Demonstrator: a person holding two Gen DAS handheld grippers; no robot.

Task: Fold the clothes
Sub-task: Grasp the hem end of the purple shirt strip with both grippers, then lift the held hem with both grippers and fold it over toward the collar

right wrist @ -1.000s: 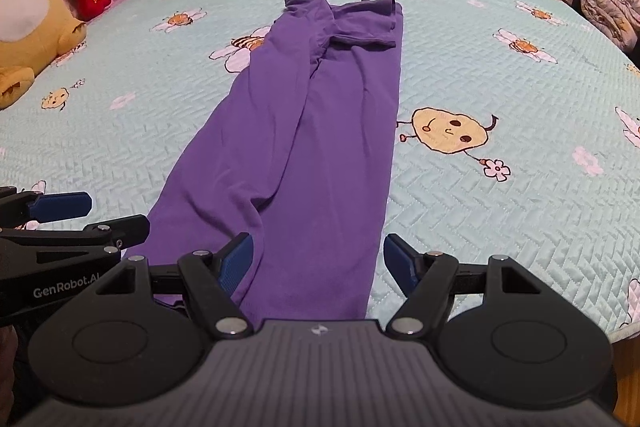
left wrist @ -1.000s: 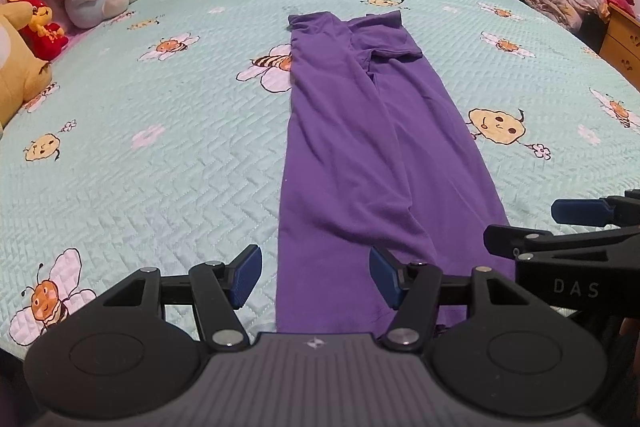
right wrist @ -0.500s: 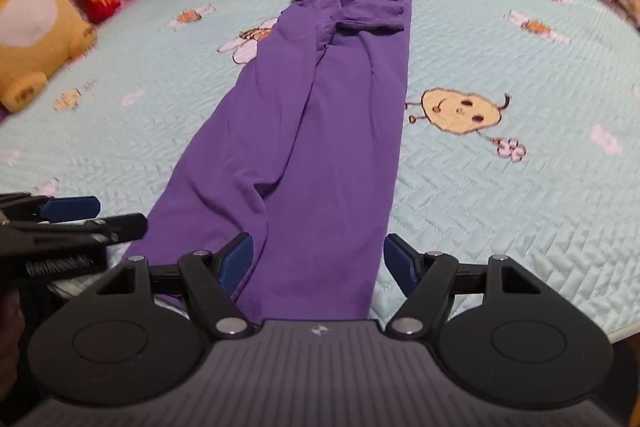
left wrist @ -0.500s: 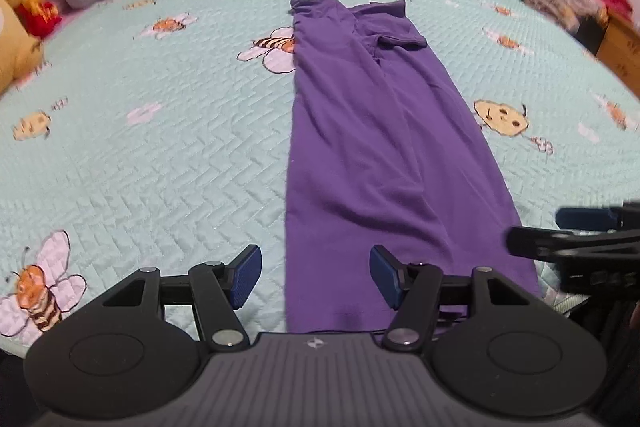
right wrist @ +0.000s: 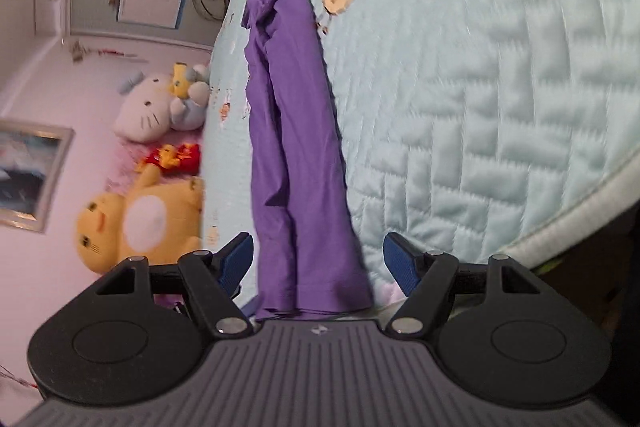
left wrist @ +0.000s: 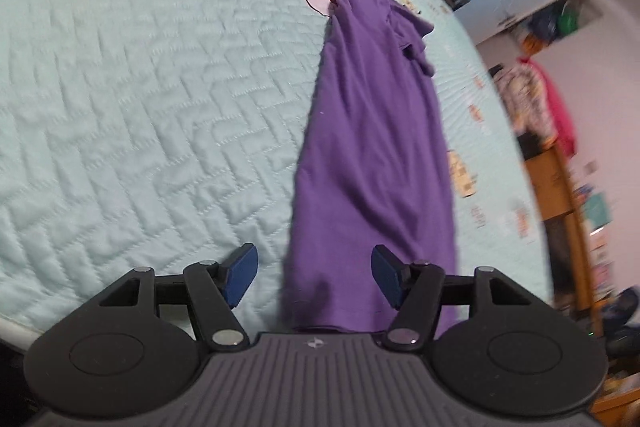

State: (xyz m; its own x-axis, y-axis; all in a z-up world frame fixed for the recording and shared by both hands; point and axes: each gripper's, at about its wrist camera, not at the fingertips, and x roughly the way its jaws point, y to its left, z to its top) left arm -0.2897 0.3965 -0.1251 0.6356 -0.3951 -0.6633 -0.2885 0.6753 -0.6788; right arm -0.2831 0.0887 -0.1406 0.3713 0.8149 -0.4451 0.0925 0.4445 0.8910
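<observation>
Left gripper (left wrist: 314, 277) and right gripper (right wrist: 318, 265): jaws apart, empty, straddling near hem of purple garment (left wrist: 372, 147), a long strip on quilted bed (left wrist: 140, 99). Risk: pinching one layer only, fold slumps.

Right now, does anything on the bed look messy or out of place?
Nothing spilled or damaged. The purple garment lies in a long strip on the quilt, but its far end is bunched and a crease runs down it. Left gripper and right gripper are open at its near hem.
</observation>
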